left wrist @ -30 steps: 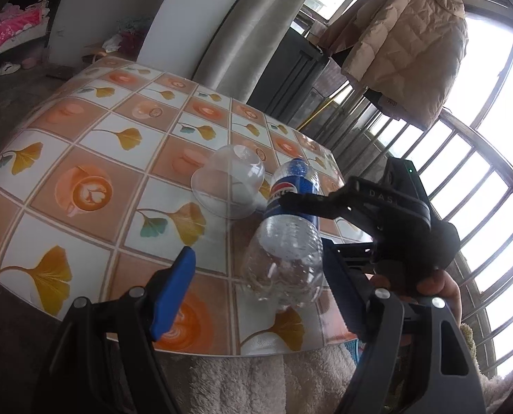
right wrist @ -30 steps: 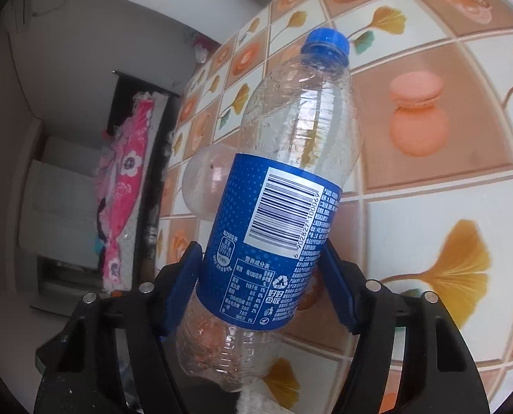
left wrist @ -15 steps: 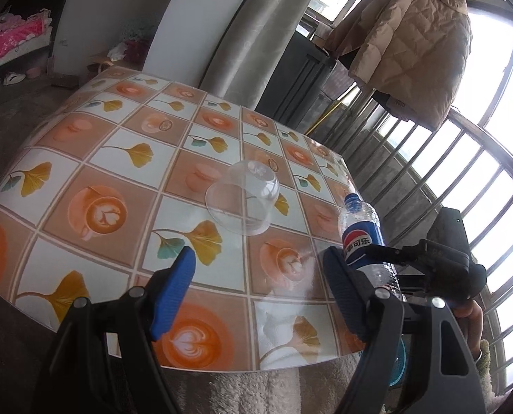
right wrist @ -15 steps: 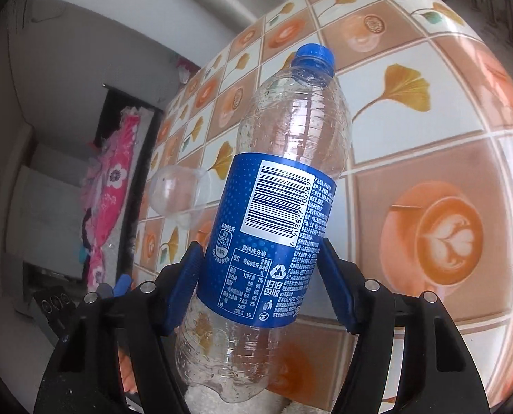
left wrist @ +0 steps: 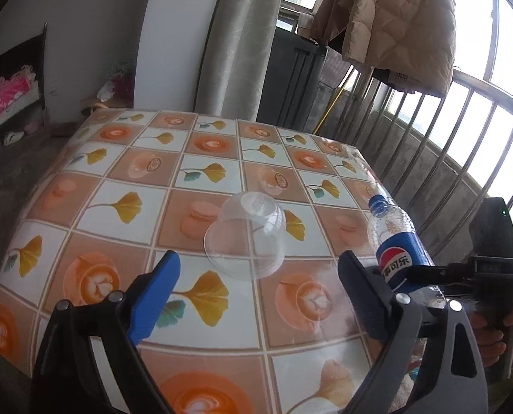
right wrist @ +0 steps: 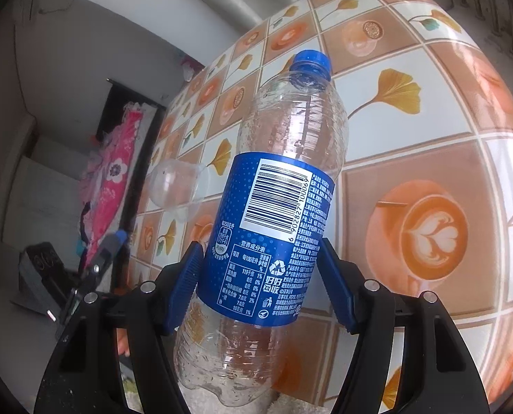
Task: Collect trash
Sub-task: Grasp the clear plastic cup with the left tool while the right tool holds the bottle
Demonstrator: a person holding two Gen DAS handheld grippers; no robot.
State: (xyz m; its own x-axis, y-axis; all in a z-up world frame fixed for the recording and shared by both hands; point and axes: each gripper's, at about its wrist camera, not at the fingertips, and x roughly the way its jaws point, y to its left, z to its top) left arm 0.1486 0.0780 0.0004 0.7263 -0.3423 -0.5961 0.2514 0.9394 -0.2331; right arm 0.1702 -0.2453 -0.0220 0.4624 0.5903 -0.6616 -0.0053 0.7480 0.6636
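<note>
Blue-padded right gripper (right wrist: 259,276) clamping an empty Pepsi bottle (right wrist: 277,227) at the lower part of its blue label, jaws pressing on both sides, barcode facing the right wrist lens. Holding the bottle clear of the bench (right wrist: 428,158), blue cap (right wrist: 311,60) pointing away, clear ribbed base hanging nearest the camera. Showing, in the left wrist view, the same bottle (left wrist: 396,245) tilted beyond the bench's right edge, a person's hand (left wrist: 497,331) gripping the handle beneath.

Left gripper (left wrist: 256,296) hovering over the near part of the bench (left wrist: 84,207), jaws spread wide apart, nothing between them. Lying on its side just beyond those open jaws, a clear plastic cup (left wrist: 247,238), wide mouth turned toward the left wrist camera, narrow bottom pointing away, resting on the patterned cover well apart from the bottle. Appearing again in the right wrist view as a pale, see-through shape (right wrist: 175,186) left of the bottle.

Covering the bench, a glossy checked cloth printed with yellow ginkgo leaves, latte cups and macarons. Hanging farther back, a grey curtain (left wrist: 242,34) beside a white wall. Draping over a metal railing (left wrist: 463,131) at upper right, a beige quilted jacket (left wrist: 394,20), bright daylight coming through the bars. Lying at far left, pink floral bedding (left wrist: 4,93).
</note>
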